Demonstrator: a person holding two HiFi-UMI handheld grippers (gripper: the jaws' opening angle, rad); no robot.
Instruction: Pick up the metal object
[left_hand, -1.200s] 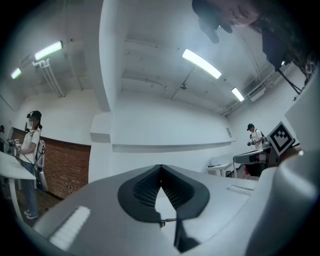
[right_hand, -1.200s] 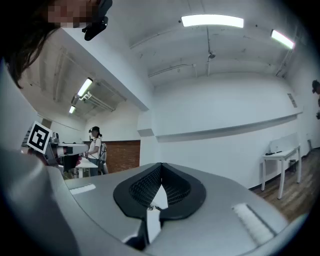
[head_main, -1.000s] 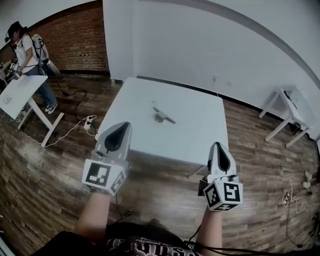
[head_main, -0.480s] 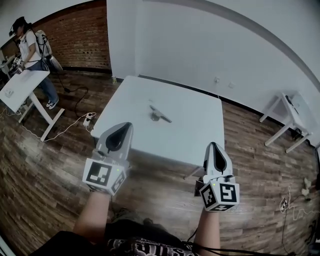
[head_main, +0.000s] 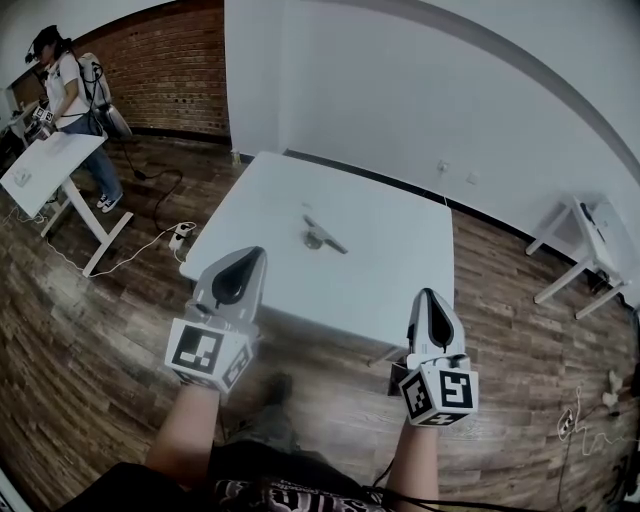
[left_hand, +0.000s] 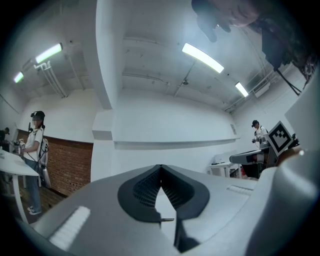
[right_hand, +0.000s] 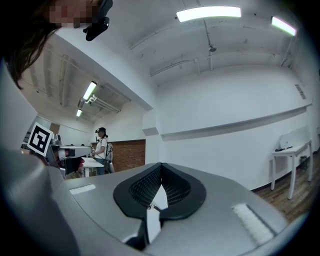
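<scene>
Head view: metal object (head_main: 320, 235) lies flat near the middle of the white table (head_main: 390, 280), centre of the frame, nothing touching it. Left gripper (head_main: 248, 256) is at lower left and right gripper (head_main: 430, 296) at lower right. Both are held off the table's near edge, above the wood floor (head_main: 100, 330), well apart from the object, tips pointing toward the table. A person (head_main: 68, 90) stands at the upper left beside a tilted desk (head_main: 50, 165), with a brick wall (head_main: 170, 70) behind. A small side table (head_main: 585, 250) sits at the right edge and a power strip (head_main: 180, 238) is on the floor left of the white table. Left gripper view: left gripper (left_hand: 160, 169) is clenched, pad tips meeting, nothing between them. Same person (left_hand: 35, 145) and brick wall (left_hand: 70, 165) are at the left, a ceiling light (left_hand: 202, 57) is up top, and the right gripper's marker cube (left_hand: 280, 137) is at the right edge. Right gripper view: right gripper (right_hand: 161, 166) is likewise clenched and empty, pads meeting at the tip. Left gripper's marker cube (right_hand: 40, 139) is at the left, the person (right_hand: 101, 147) and brick wall (right_hand: 130, 155) are at mid-left, and the side table (right_hand: 292, 150) is at the right.
</scene>
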